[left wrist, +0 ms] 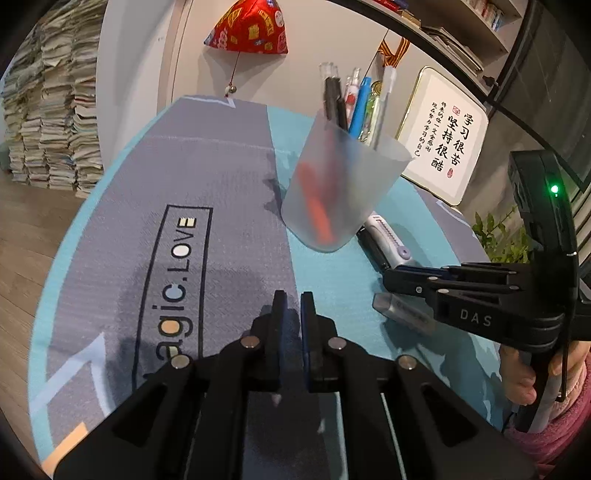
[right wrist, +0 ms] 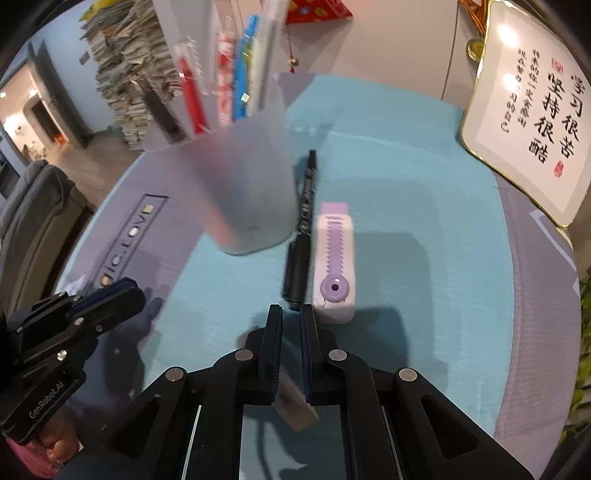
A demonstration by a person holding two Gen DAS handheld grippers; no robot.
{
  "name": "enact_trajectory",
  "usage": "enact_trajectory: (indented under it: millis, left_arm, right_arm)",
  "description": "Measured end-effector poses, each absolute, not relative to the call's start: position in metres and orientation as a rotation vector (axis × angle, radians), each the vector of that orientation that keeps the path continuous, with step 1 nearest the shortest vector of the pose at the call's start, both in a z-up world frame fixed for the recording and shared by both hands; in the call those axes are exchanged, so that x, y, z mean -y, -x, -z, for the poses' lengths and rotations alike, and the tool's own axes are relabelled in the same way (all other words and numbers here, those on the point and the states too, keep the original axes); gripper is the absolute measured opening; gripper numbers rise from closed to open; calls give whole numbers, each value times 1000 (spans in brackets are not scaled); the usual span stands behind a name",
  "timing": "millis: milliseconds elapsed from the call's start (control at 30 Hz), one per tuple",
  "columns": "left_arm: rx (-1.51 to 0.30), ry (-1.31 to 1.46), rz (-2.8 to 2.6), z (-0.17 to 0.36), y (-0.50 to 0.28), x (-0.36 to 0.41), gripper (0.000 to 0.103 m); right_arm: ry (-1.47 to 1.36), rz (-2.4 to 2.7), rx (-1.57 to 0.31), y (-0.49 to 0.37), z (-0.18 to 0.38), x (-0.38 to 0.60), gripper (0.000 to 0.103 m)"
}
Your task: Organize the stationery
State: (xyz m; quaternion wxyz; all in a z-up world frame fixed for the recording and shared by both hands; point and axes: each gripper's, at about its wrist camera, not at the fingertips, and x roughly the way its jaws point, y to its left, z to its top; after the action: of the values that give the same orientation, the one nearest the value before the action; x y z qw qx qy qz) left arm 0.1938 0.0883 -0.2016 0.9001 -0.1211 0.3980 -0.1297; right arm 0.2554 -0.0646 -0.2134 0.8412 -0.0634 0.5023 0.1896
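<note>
A frosted plastic pen cup (left wrist: 343,184) (right wrist: 243,188) holding several pens stands on the round mat. A black marker (right wrist: 302,229) (left wrist: 373,247) and a white-and-purple utility knife (right wrist: 334,262) (left wrist: 388,240) lie side by side to the cup's right. A clear-capped eraser-like piece (left wrist: 402,312) (right wrist: 295,402) lies on the mat under my right gripper. My left gripper (left wrist: 293,306) (right wrist: 118,291) hovers over the grey part of the mat, jaws nearly together and empty. My right gripper (right wrist: 291,314) (left wrist: 388,275) hovers just short of the marker's near end, jaws narrow and empty.
A framed calligraphy plaque (left wrist: 443,136) (right wrist: 528,110) leans at the back right. A red pouch (left wrist: 247,26) hangs on the wall. Stacks of papers (left wrist: 48,110) stand on the floor to the left. A plant (left wrist: 498,236) is at the right edge.
</note>
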Motion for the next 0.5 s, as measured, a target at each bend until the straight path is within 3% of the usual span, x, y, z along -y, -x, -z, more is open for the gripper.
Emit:
enact_trajectory:
  millis: [133,267,400,500]
  left_arm:
    - [-839,278,282,210,-200,-91,5]
    - [-842,338,327,211,-204,-95,12]
    - [-839,370,339,211,-203,-98,12]
    - [-838,375,342,210,-202,-98,12]
  right_arm:
    - [139,-401,-1051,-261,213,68,6]
    - [169,-401,-1040,-269,214,62,9]
    - [198,-407,-1020,-275,212,50,28]
    - [208,-379,-990,-279,213,46,31]
